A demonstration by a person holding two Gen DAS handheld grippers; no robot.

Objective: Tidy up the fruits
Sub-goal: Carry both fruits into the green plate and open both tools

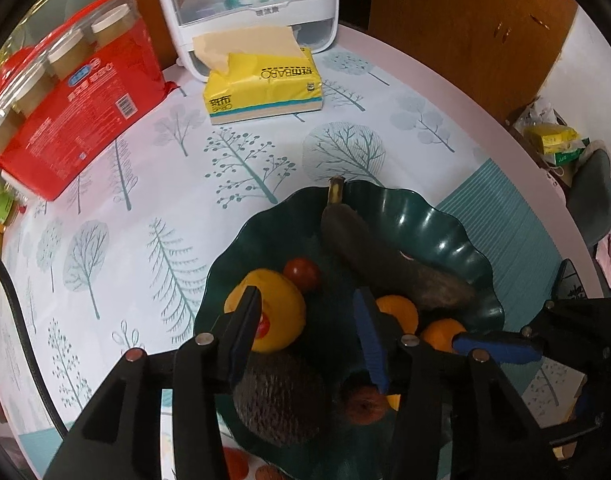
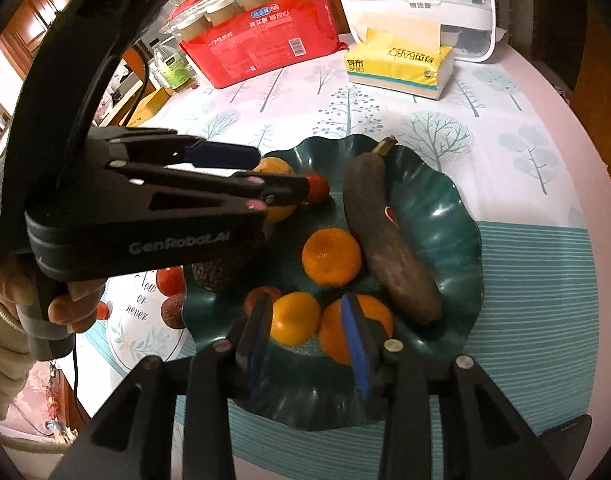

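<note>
A dark green wavy plate (image 1: 445, 240) holds a blackened banana (image 1: 369, 248), a cherry tomato (image 1: 302, 274), a yellow fruit with a sticker (image 1: 277, 304), an avocado (image 1: 281, 400) and several oranges. My left gripper (image 1: 305, 294) hangs open over the plate, with the yellow fruit beside its left finger and only bare plate between the tips. My right gripper (image 2: 305, 304) is open around one orange (image 2: 295, 318), and a gap shows at its right pad. A second orange (image 2: 379, 320) lies behind that finger, and a third orange (image 2: 331, 256) sits mid-plate.
Behind the plate stand a yellow tissue pack (image 1: 265, 84), a red pack of cups (image 1: 81, 112) and a white cabinet (image 1: 249, 8). Small red fruits (image 2: 170, 280) lie on the mat left of the plate. A hand (image 2: 69, 300) holds the left gripper. The table edge (image 1: 505, 128) curves at right.
</note>
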